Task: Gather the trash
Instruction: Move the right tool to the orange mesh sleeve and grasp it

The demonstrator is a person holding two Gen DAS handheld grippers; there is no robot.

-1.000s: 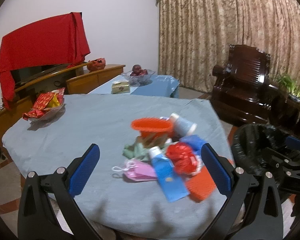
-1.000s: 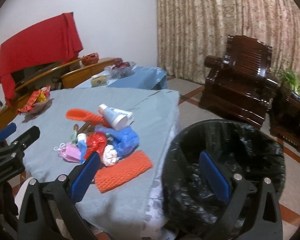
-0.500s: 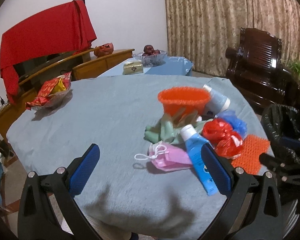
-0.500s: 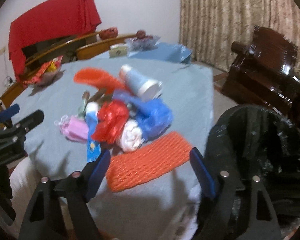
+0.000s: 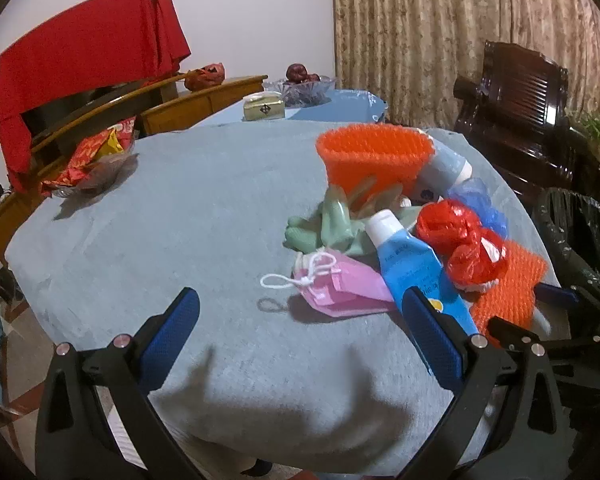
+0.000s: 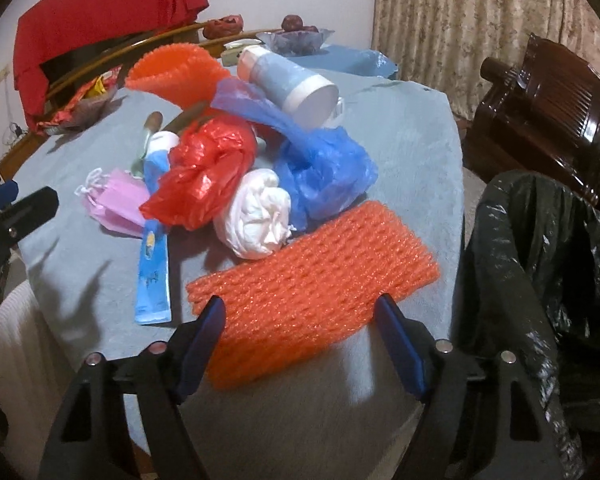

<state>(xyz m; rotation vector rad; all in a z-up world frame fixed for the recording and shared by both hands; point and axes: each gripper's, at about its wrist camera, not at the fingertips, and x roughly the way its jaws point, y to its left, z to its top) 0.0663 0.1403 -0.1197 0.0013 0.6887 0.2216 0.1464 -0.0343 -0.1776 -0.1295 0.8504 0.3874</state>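
The right hand-held gripper (image 6: 300, 334), jaws just narrowed yet apart, straddles the flat orange foam net (image 6: 312, 276).

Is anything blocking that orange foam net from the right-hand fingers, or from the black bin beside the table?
Nothing visible does. The flat orange foam net lies apart from the heap, right before the open right gripper; the black-lined bin stands alongside.

Dim indoor light, fisheye-warped edges
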